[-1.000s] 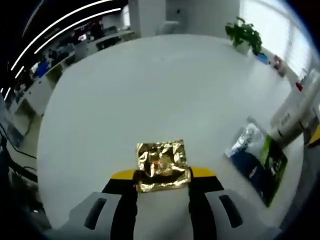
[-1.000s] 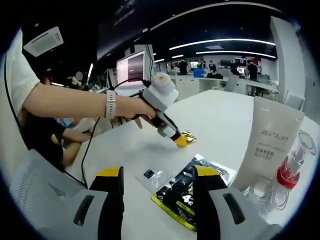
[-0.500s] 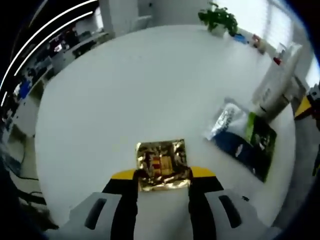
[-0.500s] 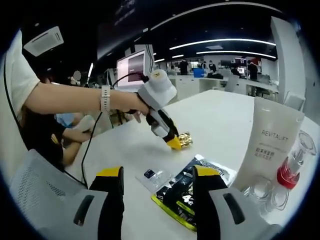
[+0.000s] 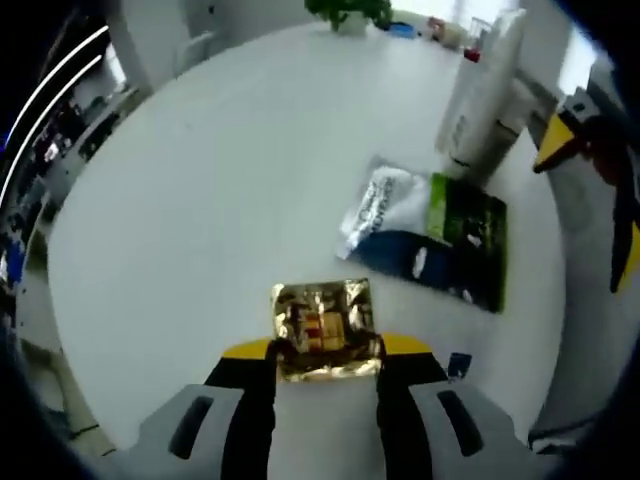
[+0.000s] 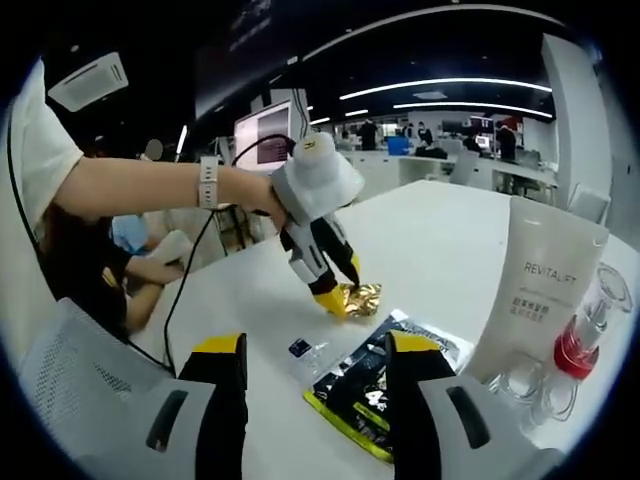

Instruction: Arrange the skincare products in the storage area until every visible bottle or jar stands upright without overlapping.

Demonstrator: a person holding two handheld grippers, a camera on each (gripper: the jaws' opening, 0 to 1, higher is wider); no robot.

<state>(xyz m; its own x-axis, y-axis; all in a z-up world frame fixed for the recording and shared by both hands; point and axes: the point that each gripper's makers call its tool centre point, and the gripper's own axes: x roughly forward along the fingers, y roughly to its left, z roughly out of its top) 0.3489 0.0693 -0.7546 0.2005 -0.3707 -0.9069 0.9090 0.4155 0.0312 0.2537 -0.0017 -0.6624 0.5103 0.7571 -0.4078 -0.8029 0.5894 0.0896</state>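
My left gripper (image 5: 325,352) is shut on a crumpled gold foil sachet (image 5: 322,325), held just above the white table (image 5: 220,180). In the right gripper view that left gripper (image 6: 338,296) carries the gold sachet (image 6: 362,297) near a flat dark sachet pack (image 6: 375,385). The dark pack (image 5: 440,240) with its white and green ends lies to my right. A tall white tube (image 6: 540,290) marked REVITALIFT stands upright, and the white tube (image 5: 485,90) appears at the far right. A red-necked clear bottle (image 6: 580,335) stands beside it. My right gripper (image 6: 315,375) is open and holds nothing.
A small clear sample packet (image 6: 305,352) lies left of the dark pack. A person's arm (image 6: 160,190) with a watch reaches in from the left. A potted plant (image 5: 345,12) sits at the table's far edge. Office desks and a monitor (image 6: 265,135) stand behind.
The left gripper has carried the gold sachet toward the dark pack and tube, tilting its jaws more downward. The right gripper has stayed still.
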